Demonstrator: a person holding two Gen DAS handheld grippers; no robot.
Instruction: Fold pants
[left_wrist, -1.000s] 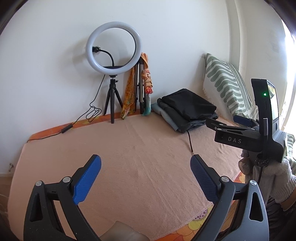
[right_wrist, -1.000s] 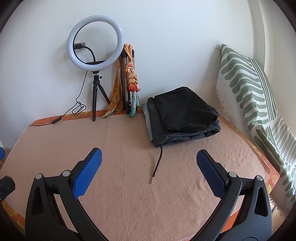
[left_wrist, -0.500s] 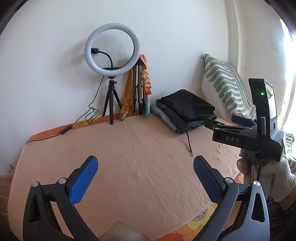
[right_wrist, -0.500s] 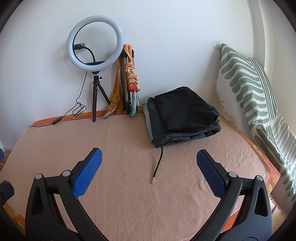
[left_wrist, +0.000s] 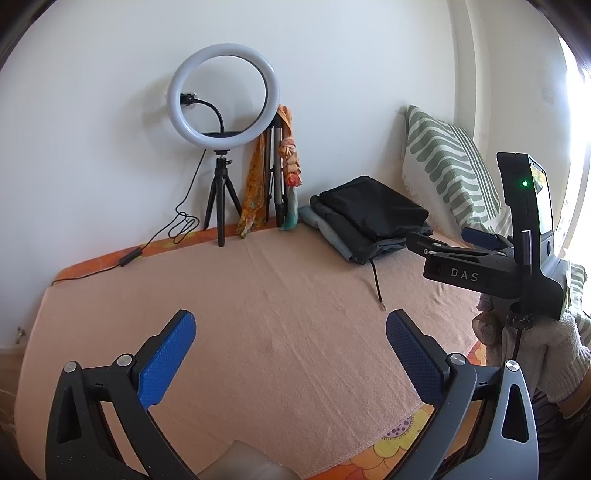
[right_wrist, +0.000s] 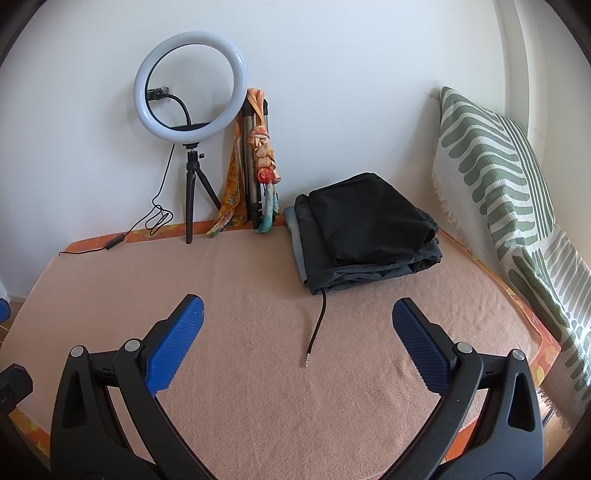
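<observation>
1. Peach-coloured blanket (right_wrist: 258, 295) covers the bed; nothing lies between the blue pads of either tool.
2. Left tool (left_wrist: 291, 354) hovers over the near part of the blanket, its jaws spread wide and empty.
3. Right tool (right_wrist: 295, 343) is likewise wide open and empty; in the left view a gloved hand (left_wrist: 532, 343) holds it at the right edge.
4. Folded dark pants (right_wrist: 369, 232) sit in a stack at the far right of the bed, near the striped pillow (right_wrist: 495, 177), well apart from both tools.
5. One black drawstring (right_wrist: 317, 325) trails from the stack toward the near side.
6. Far left, a ring light (right_wrist: 190, 86) stands on a tripod by the wall.
</observation>
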